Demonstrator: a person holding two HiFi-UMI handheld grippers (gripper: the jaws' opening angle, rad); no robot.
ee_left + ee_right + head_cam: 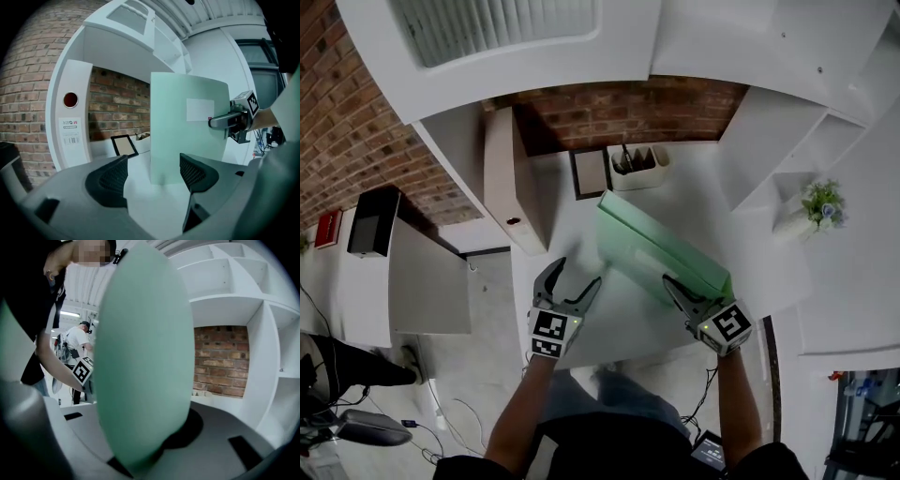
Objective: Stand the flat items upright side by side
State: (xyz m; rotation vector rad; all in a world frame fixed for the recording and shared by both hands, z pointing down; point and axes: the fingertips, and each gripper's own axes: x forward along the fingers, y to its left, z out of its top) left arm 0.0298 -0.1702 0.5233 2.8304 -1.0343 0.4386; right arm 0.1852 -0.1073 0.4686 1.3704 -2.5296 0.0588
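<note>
Labels first: white binder (70, 117) has a barcode sticker (70, 131), print too small to read. Mint-green folder (666, 248) has a blank white patch and stands upright on the table (619, 323), right gripper (680, 295) jaws clamped on its edge. Left gripper (578, 274) jaws are apart, empty. White holder (639, 169) has pens in it.

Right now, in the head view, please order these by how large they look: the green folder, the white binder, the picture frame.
1. green folder and white binder: they look about alike, so I do not rank them.
2. picture frame: clearly the smallest, though it also stands farthest back.
</note>
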